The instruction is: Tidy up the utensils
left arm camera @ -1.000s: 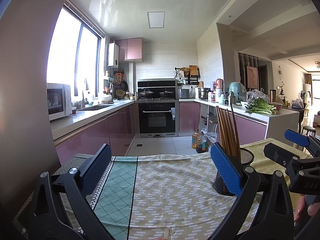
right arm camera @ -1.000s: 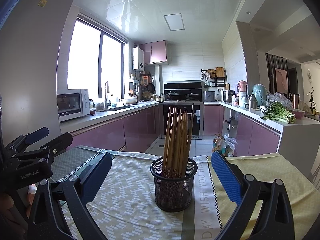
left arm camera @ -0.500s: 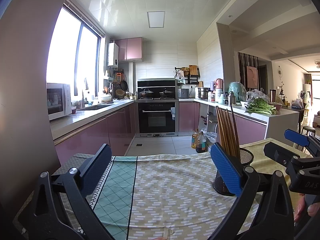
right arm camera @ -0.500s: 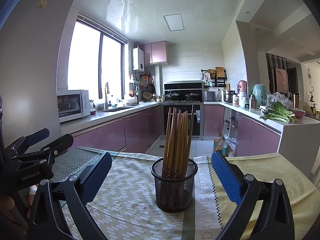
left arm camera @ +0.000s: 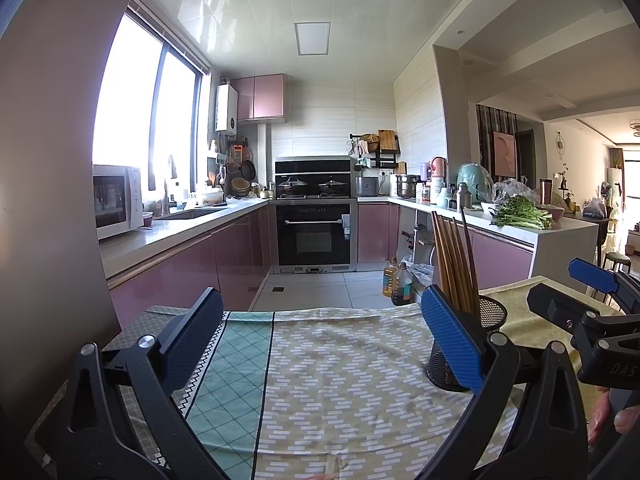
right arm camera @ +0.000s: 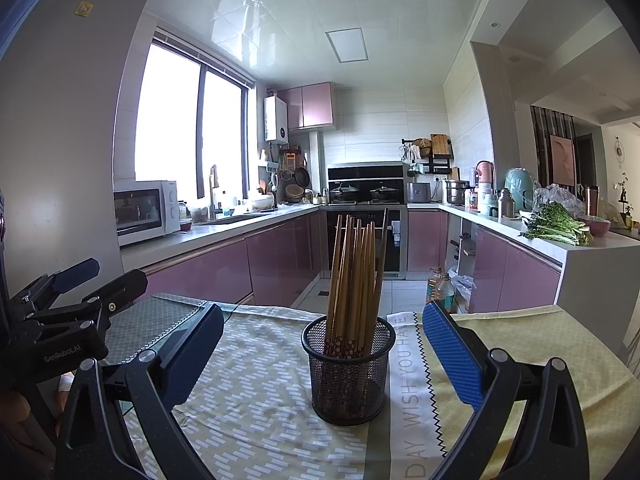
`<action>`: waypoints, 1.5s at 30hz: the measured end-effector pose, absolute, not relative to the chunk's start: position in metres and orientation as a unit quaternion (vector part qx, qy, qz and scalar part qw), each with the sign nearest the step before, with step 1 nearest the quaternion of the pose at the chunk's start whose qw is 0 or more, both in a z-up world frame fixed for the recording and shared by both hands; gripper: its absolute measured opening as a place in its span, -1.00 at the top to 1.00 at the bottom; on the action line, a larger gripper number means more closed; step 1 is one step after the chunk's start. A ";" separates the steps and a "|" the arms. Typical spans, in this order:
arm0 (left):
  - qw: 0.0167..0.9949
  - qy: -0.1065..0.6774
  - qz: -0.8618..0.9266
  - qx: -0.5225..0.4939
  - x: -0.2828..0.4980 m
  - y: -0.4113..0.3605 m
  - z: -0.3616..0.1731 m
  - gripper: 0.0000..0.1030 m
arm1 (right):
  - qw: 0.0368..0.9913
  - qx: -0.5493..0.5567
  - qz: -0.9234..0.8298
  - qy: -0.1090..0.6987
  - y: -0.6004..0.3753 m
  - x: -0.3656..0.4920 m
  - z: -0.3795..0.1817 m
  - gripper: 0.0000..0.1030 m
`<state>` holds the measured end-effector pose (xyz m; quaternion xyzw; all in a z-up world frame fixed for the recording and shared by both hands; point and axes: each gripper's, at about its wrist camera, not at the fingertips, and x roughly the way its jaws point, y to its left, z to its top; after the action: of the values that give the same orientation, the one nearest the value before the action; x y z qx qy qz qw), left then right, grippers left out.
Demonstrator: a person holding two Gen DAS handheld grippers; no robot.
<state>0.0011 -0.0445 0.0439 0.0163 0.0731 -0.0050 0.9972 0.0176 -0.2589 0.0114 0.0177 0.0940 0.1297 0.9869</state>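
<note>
Right claw (right arm camera: 320,356) and left claw (left arm camera: 320,344): both spread wide, empty. Chopsticks (right arm camera: 354,276) stand in holder (right arm camera: 347,376) on table (right arm camera: 540,344). Likely light, stiff, slippery; grip 1 mid-shaft.

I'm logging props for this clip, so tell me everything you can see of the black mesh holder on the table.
The mesh holder is a round, open-topped cup of what looks like black wire mesh with a solid rim. It stands upright on the patterned tablecloth, beside its printed lettering. A bundle of brown chopsticks stands in it, fanning slightly, with patterned red ends showing through the mesh. It sits ahead of the open right gripper, which is not touching it.
</note>
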 end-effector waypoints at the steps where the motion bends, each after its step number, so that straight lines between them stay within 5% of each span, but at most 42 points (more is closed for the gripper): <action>1: 0.997 0.072 -0.004 0.017 0.001 -0.044 0.044 -0.89 | 0.987 0.017 0.130 0.094 -0.259 0.018 0.012 -0.87; 45: 0.997 0.077 -0.002 0.017 0.002 -0.047 0.039 -0.89 | 0.988 0.022 0.122 0.092 -0.262 0.016 0.012 -0.87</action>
<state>0.0017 -0.0468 0.0390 0.0169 0.0772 -0.0022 0.9969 0.0160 -0.2619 0.0120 0.0222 0.0920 0.1224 0.9879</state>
